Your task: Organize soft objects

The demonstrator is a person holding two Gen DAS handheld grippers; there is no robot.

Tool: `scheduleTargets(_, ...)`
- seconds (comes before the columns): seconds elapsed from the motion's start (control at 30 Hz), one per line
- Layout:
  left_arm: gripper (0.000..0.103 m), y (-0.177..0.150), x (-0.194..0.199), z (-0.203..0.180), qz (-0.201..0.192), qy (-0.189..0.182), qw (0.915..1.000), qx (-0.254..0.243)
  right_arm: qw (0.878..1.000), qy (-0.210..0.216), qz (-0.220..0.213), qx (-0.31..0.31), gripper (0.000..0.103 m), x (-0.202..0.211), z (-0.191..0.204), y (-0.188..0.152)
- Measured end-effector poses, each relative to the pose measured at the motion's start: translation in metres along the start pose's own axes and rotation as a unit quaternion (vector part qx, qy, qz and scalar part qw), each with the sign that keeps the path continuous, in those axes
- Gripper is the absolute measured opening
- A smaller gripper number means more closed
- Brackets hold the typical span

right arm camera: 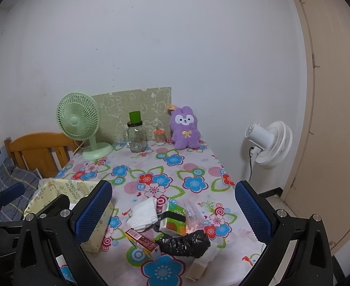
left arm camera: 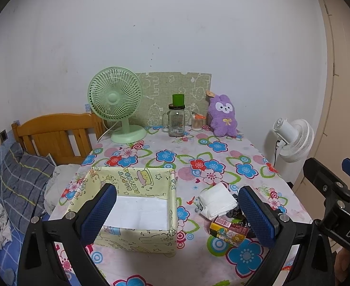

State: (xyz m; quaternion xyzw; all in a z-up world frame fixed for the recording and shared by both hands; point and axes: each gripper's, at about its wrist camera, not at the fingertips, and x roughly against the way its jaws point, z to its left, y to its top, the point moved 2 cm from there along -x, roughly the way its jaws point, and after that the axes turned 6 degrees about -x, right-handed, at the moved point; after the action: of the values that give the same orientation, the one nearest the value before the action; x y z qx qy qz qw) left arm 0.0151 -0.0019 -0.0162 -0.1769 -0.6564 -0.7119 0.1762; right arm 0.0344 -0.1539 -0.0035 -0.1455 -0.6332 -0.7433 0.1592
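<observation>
A pale yellow fabric box (left arm camera: 136,236) with cartoon print sits at the table's near left, holding only its white floor; its corner shows as the box (right arm camera: 55,190) in the right wrist view. My left gripper (left arm camera: 178,214) hovers open above its near edge. A folded white cloth (left arm camera: 217,200) lies right of the box, the same cloth (right arm camera: 143,214) among a small pile. A purple plush rabbit (left arm camera: 223,116) stands upright at the far edge, also the rabbit (right arm camera: 185,127). My right gripper (right arm camera: 173,212) is open over the pile, holding nothing.
The pile includes a crumpled black bag (right arm camera: 184,242), a green carton (right arm camera: 173,219) and a small printed carton (right arm camera: 142,240). A green desk fan (left arm camera: 116,100), a glass jar (left arm camera: 176,121) and a toothpick jar (left arm camera: 196,122) stand at the back. A white floor fan (right arm camera: 269,143) and a bed (left arm camera: 22,178) flank the table.
</observation>
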Motion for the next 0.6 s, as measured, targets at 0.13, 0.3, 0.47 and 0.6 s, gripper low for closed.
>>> scheduleTargets(0.13, 0.103, 0.0011, 0.0008, 0.0008, -0.002, 0.002, 1.0, -0.003, 1.0, 0.0, 0.002, -0.001, 0.103, 0.0004, -0.0005, -0.0002)
scheduleTargets(0.3, 0.103, 0.0022, 0.0012, -0.0006, -0.002, 0.004, 1.0, -0.004, 1.0, 0.0, 0.002, -0.003, 0.103, 0.0, -0.001, -0.0002)
scheduleTargets(0.47, 0.103, 0.0024, 0.0014, -0.0004, -0.002, 0.005, 1.0, -0.005, 1.0, 0.0, 0.001, -0.003, 0.103, -0.0001, -0.0014, -0.0002)
scheduleTargets(0.6, 0.103, 0.0033, 0.0021, -0.0006, -0.005, 0.008, 0.9999, -0.007, 1.0, -0.001, 0.002, -0.003, 0.103, 0.0001, -0.0012, -0.0006)
